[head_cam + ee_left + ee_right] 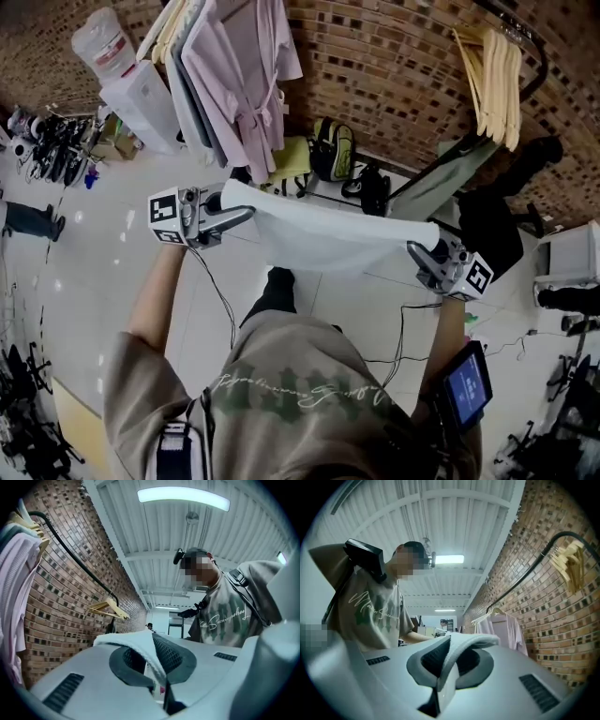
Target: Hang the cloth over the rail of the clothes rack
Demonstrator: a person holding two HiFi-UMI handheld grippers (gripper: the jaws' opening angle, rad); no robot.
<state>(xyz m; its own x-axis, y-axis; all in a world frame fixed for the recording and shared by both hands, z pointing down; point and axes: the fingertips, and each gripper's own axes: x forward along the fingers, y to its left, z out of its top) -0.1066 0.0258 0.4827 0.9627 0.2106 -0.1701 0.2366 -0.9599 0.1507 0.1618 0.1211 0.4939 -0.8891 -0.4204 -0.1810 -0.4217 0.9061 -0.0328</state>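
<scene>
Brick wall (394,66) faced you in the head view, where the cloth (328,234) hung stretched between your left gripper (242,216) and right gripper (419,251). Your left gripper view showed its jaws pinched shut on the cloth's edge. Your right gripper view showed the same clamp, the rail (524,571) well beyond it along the wall.
</scene>
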